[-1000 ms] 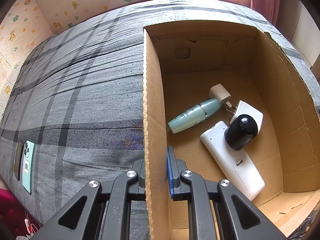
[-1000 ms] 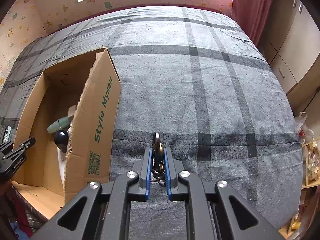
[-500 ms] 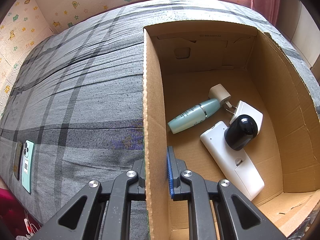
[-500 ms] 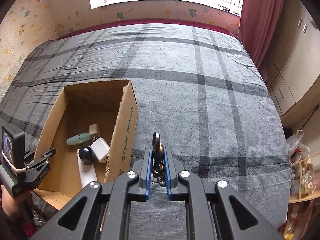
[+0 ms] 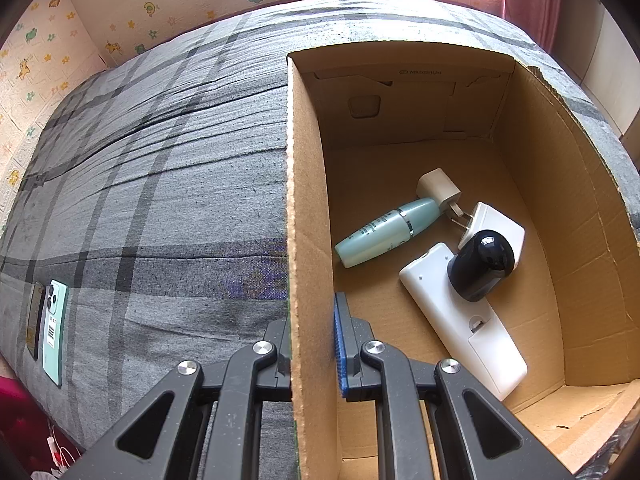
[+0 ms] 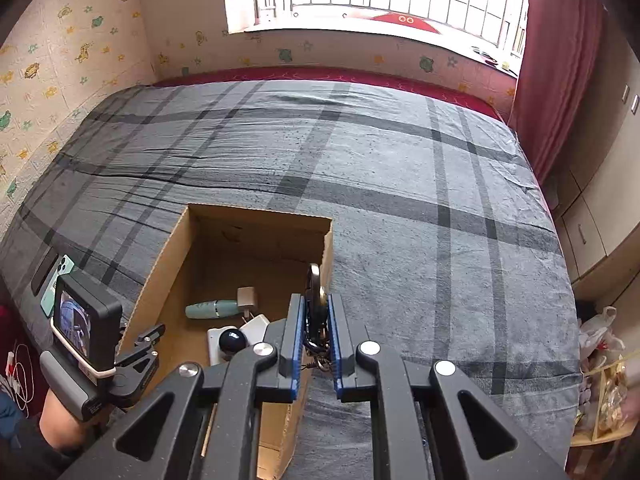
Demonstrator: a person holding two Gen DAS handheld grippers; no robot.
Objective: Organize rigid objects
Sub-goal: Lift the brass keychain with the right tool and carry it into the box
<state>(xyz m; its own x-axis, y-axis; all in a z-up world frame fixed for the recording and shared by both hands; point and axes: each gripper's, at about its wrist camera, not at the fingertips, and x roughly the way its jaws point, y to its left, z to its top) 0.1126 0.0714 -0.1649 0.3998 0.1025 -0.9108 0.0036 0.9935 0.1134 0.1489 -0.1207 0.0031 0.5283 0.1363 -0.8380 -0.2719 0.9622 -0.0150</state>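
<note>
Left gripper (image 5: 312, 344) clamps box (image 5: 308, 240) wall, lower centre. Right gripper (image 6: 316, 332) pinches keyring (image 6: 314, 292), centre frame, above box's right wall.

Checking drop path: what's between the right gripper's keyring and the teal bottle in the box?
Right wrist view: only the box's right wall edge; keyring in right gripper, teal bottle on bare floor.

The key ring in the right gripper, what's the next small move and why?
Probably carry it a little further left over the open cardboard box, then lower. The right gripper grips the key ring right above the box's right wall, while the left gripper steadies the box's left wall.
</note>
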